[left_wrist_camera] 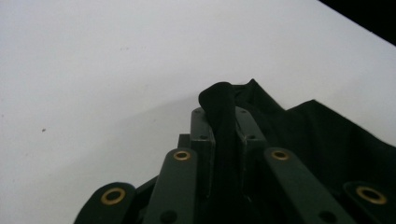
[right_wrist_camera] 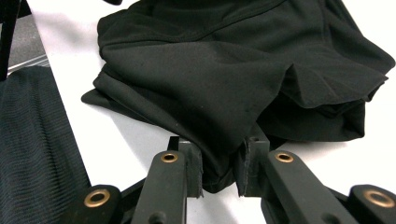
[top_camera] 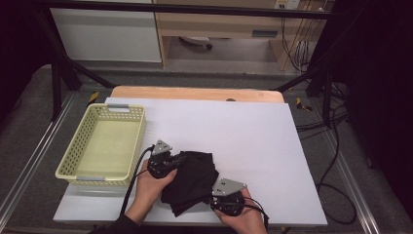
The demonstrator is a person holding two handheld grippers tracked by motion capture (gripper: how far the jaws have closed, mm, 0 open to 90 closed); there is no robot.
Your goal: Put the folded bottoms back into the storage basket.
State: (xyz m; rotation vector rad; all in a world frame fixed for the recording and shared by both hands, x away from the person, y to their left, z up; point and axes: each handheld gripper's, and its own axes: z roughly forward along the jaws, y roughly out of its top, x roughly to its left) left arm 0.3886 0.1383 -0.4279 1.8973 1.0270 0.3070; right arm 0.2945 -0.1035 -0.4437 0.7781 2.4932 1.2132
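High view: 1 black garment [top_camera: 192,180]; 1 basket [top_camera: 83,171]; 2 grippers clamping cloth.

left gripper [top_camera: 179,159]: round black body, grey three-cornered plate with dark screws on top
left cable: black, trails from behind the jaws along the forearm
left jaws: dark green-black flat bars, brass-ringed rivets at the joints, small screws near the tips
right gripper [top_camera: 213,199]: same black body, larger grey three-cornered plate
right cable: black, loops behind the jaws
right jaws: matching bars, brass rivets
sleeve [top_camera: 119,225]: dark, on the left forearm
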